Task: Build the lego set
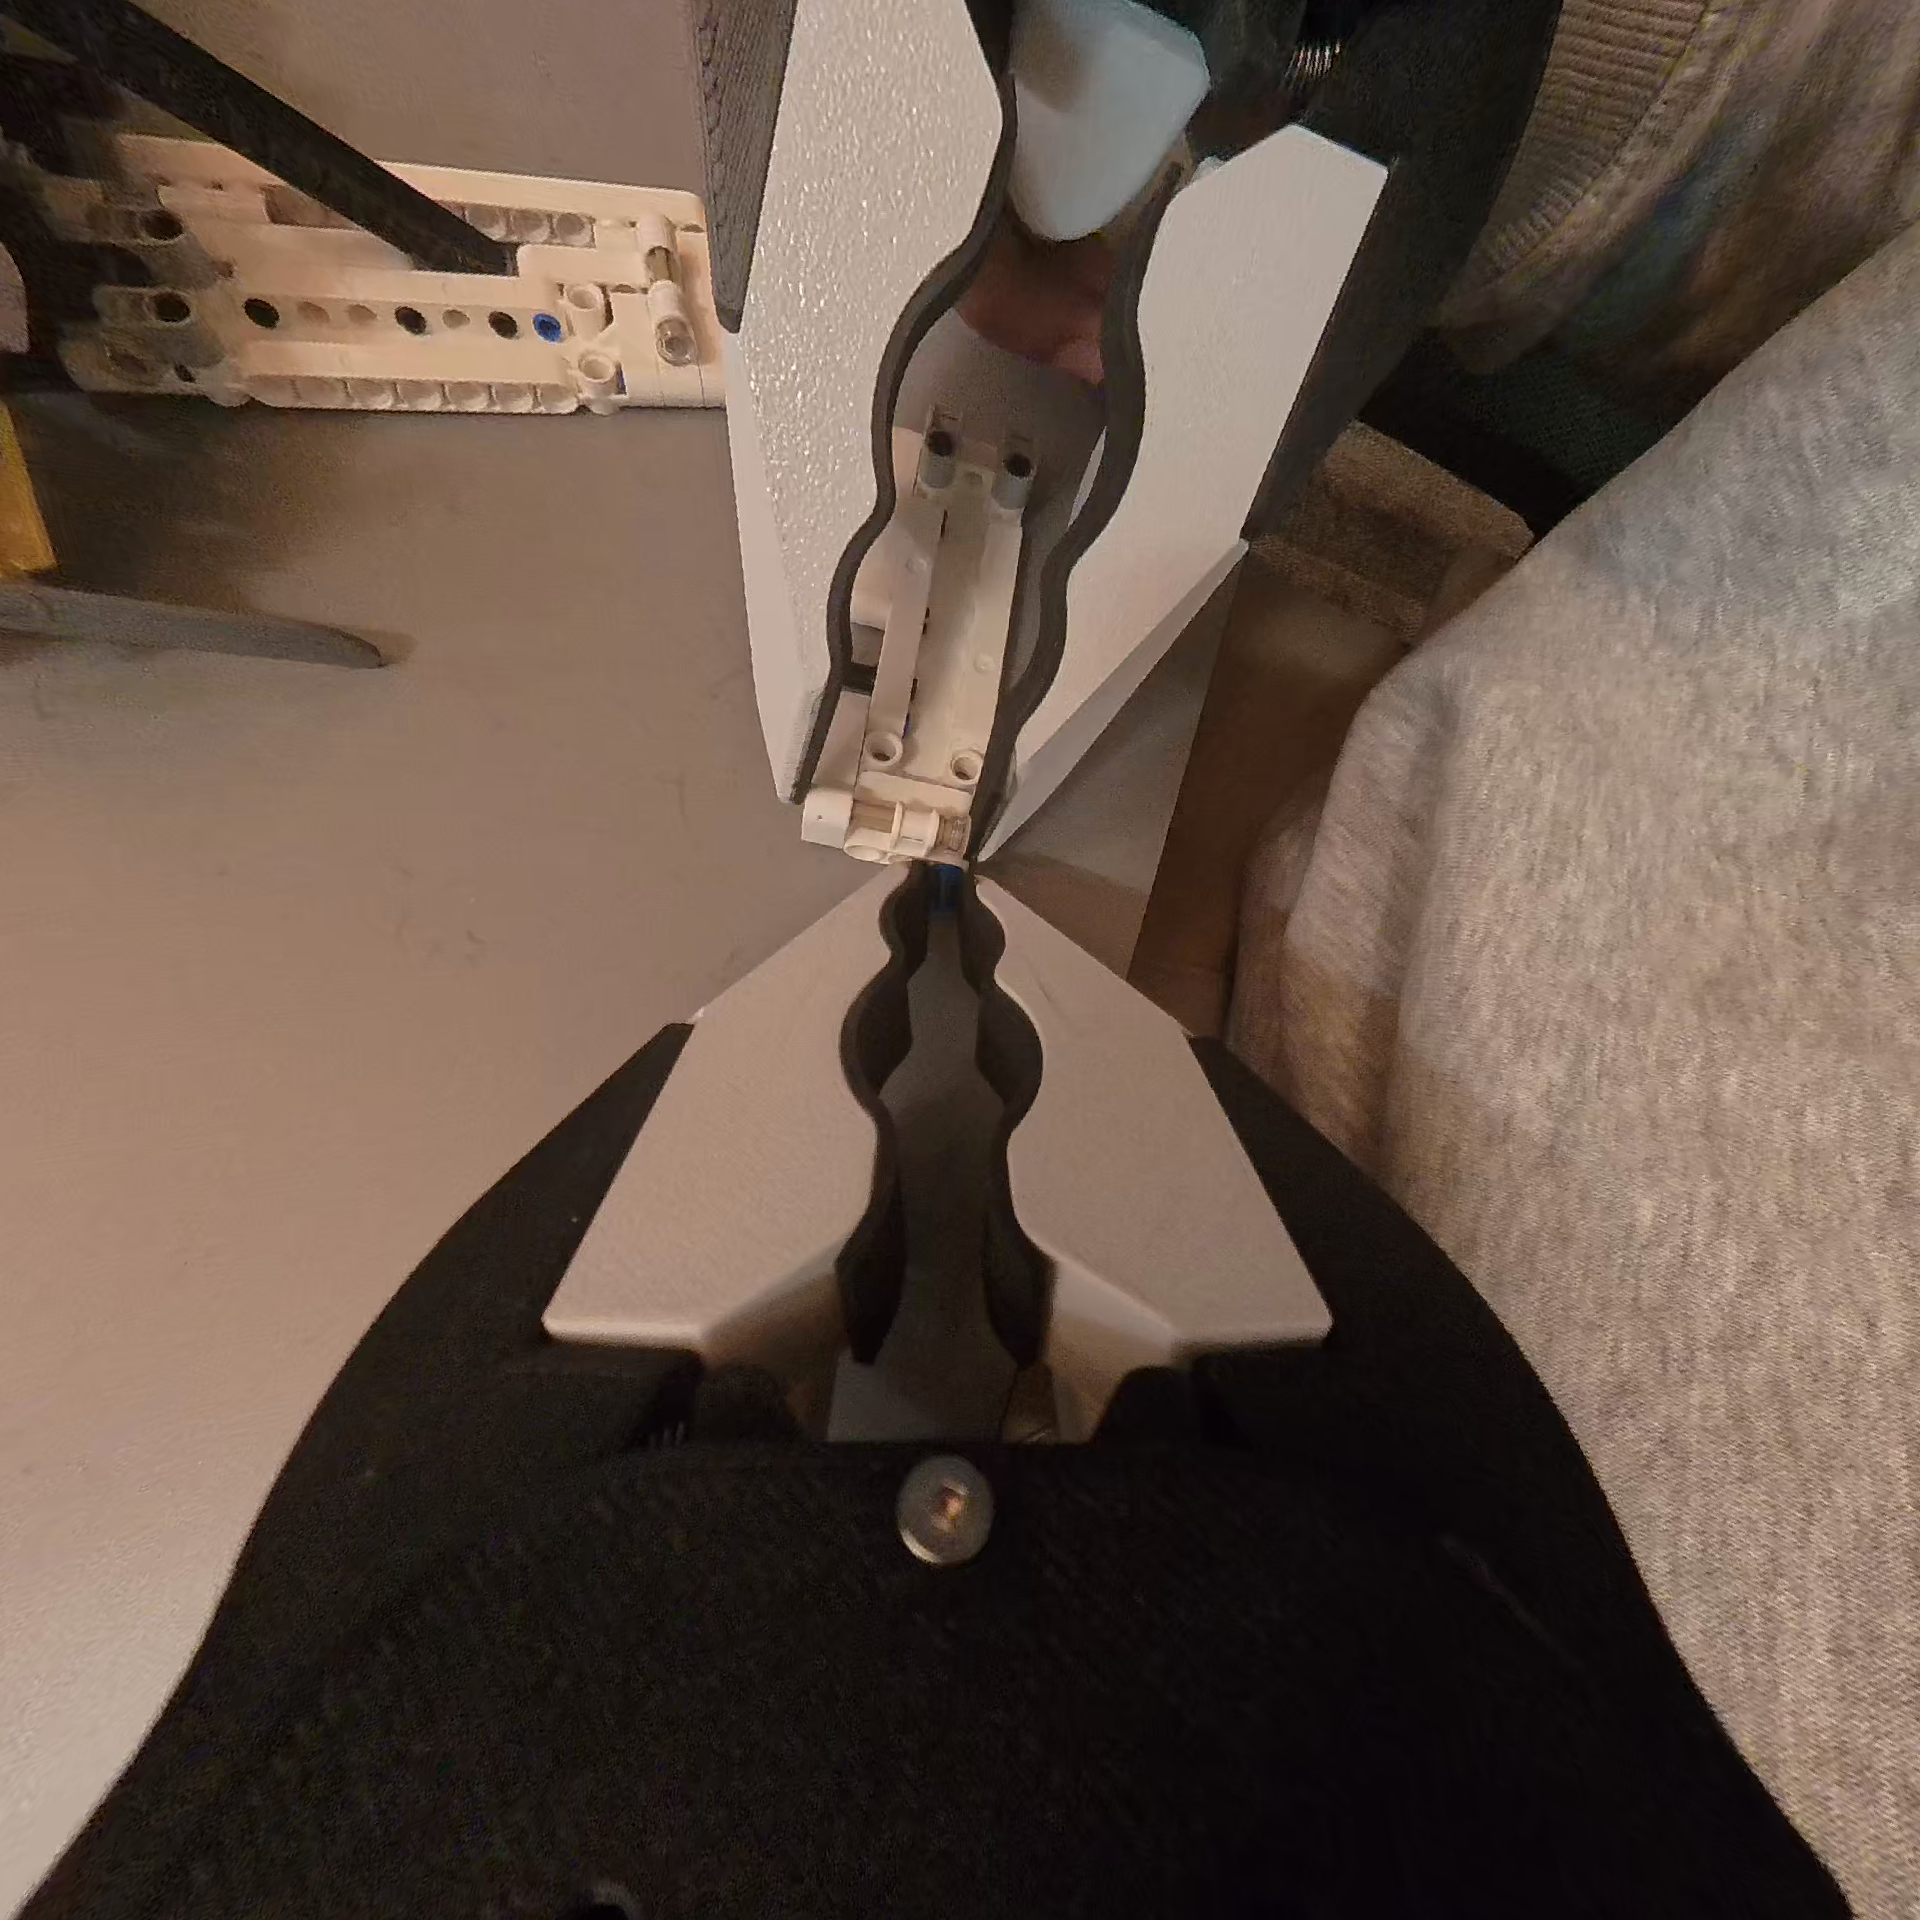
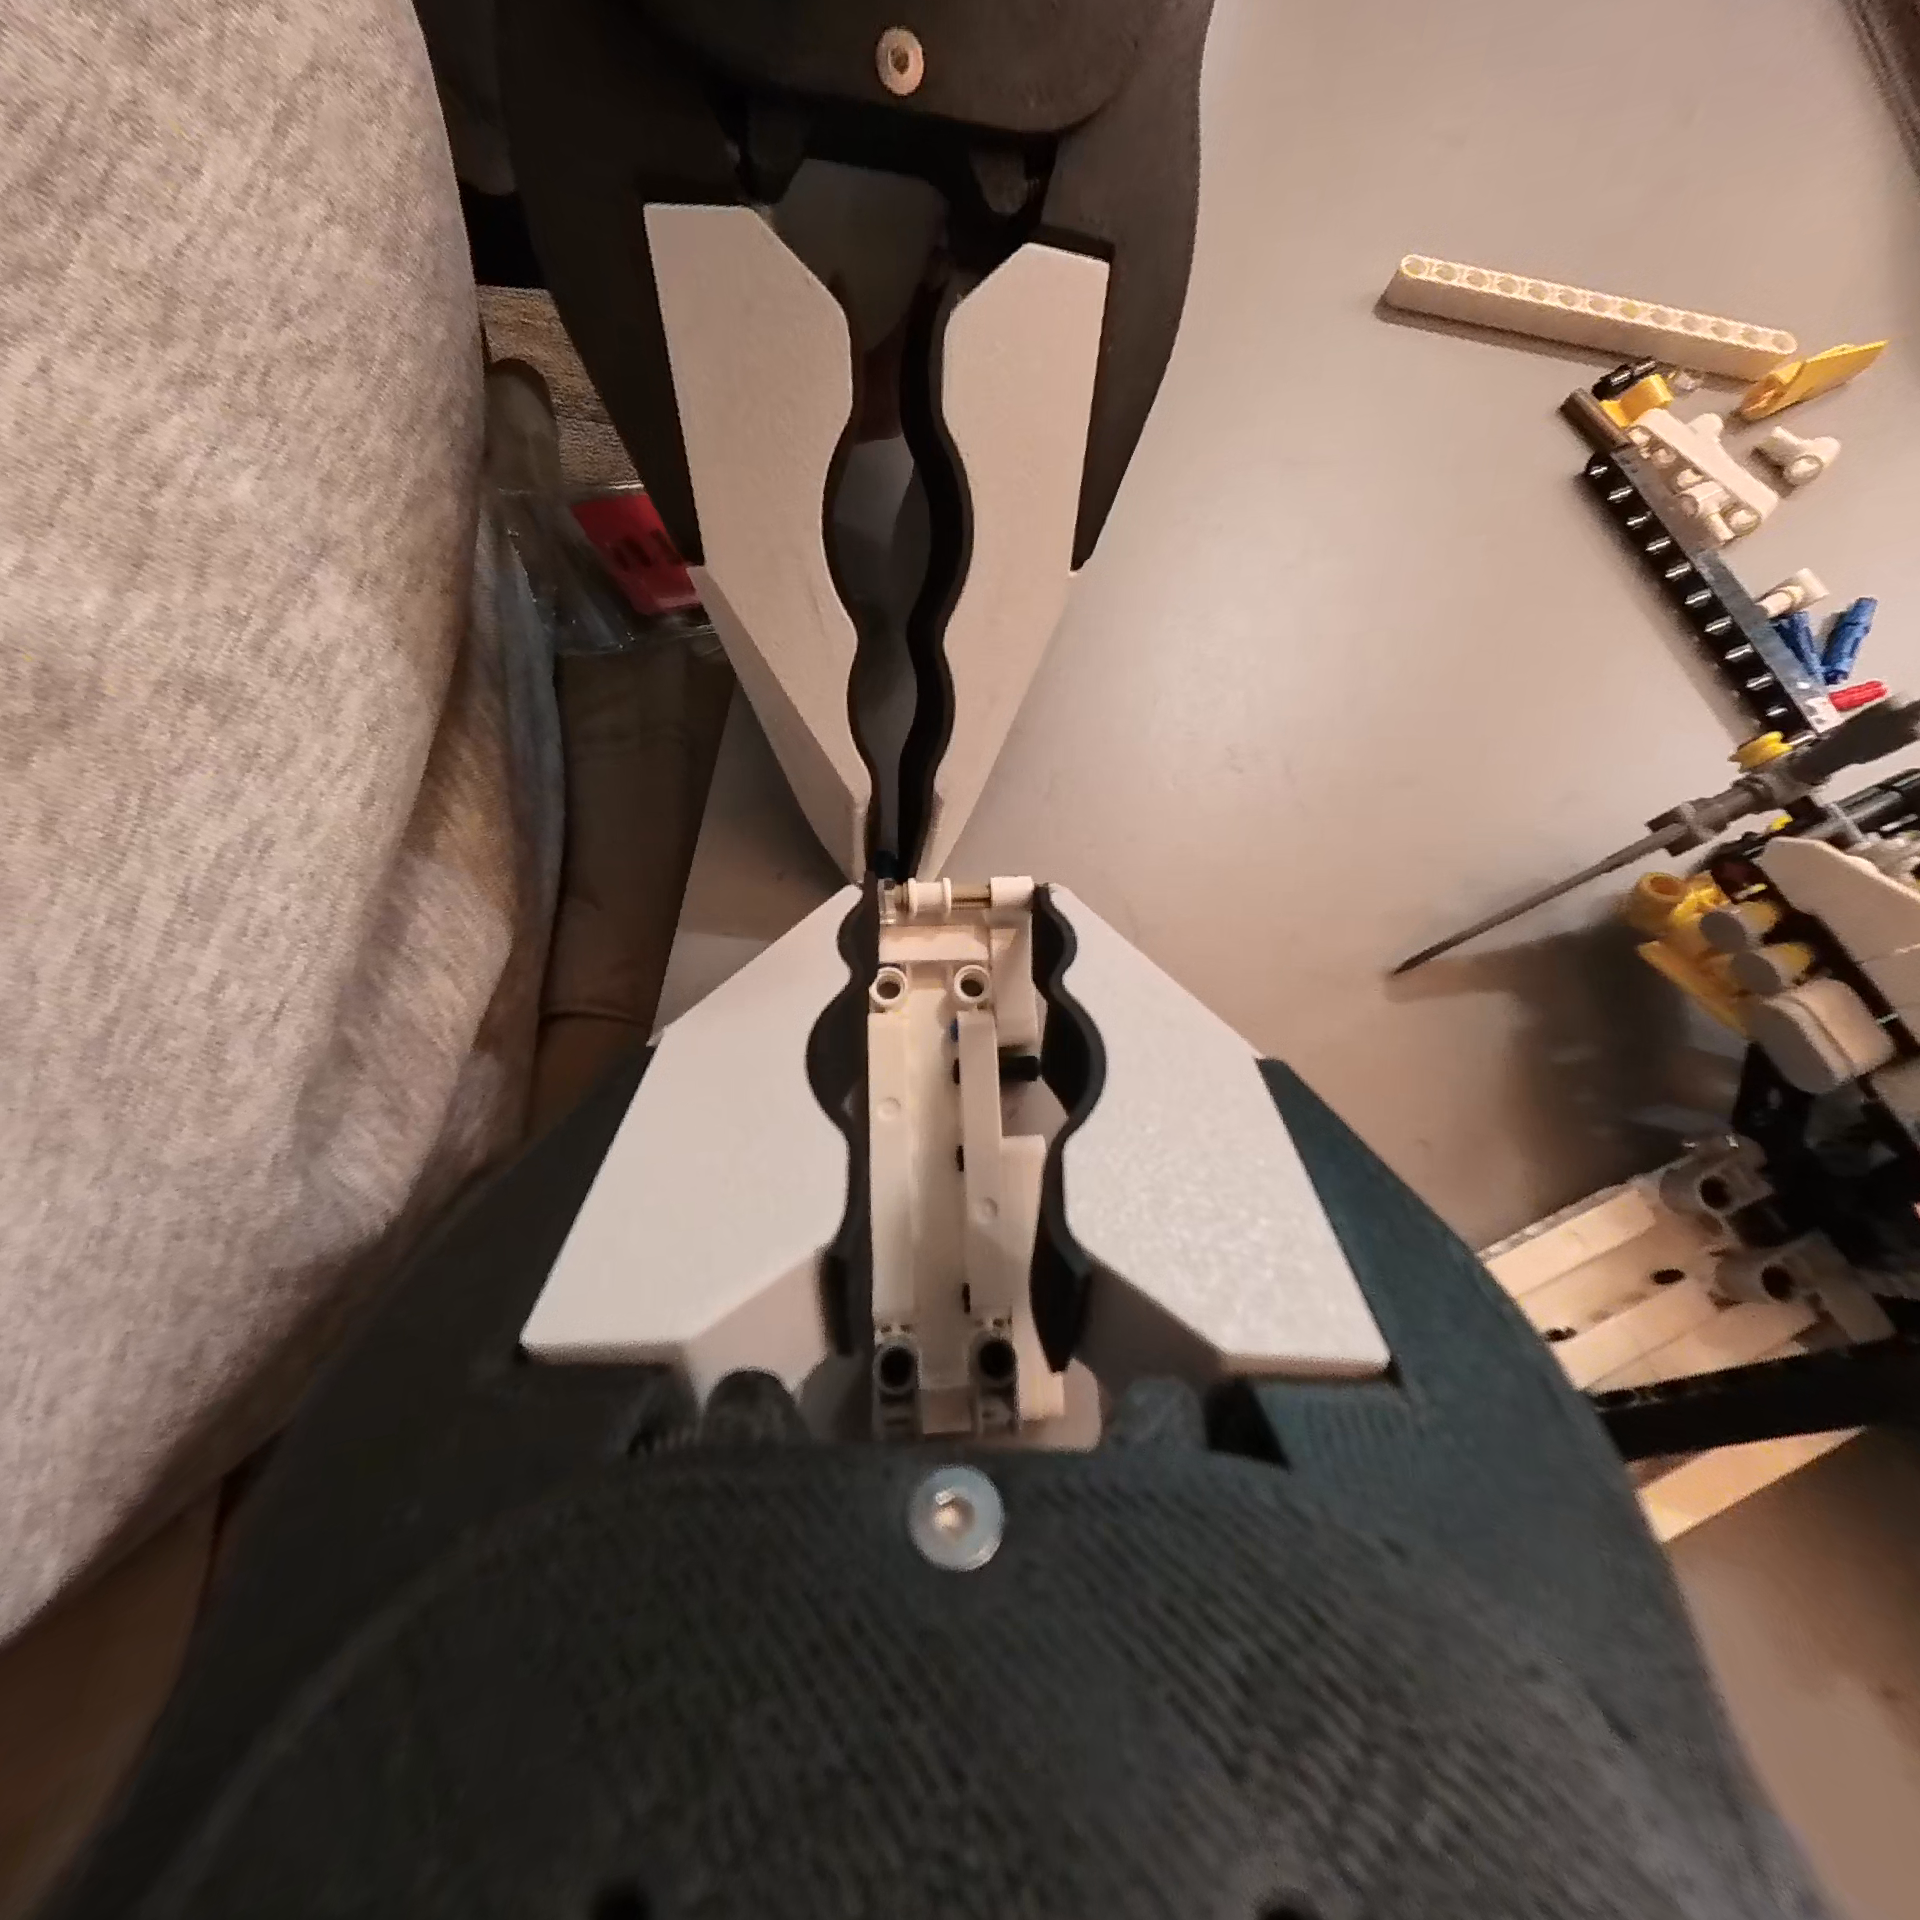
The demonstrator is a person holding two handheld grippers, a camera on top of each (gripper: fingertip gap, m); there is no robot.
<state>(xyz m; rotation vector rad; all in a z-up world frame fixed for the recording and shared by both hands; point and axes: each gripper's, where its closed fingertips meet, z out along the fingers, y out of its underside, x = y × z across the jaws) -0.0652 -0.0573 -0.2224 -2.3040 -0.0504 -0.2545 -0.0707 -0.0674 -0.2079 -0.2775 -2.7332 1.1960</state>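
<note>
Overhead, smooth grey tabletop strewn with loose white holed beam; grey fabric sleeve alongside. Right gripper clamps white lego assembly; left gripper pinched on small blue pin.

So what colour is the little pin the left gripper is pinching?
Blue pin, clearest in the left wrist view.

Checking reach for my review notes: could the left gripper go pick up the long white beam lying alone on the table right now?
Probably not as things stand. The left gripper is shut on a small blue pin, tip to tip with the right gripper, which holds the white sub-assembly. The long white beam itself lies unobstructed on the table.
</note>
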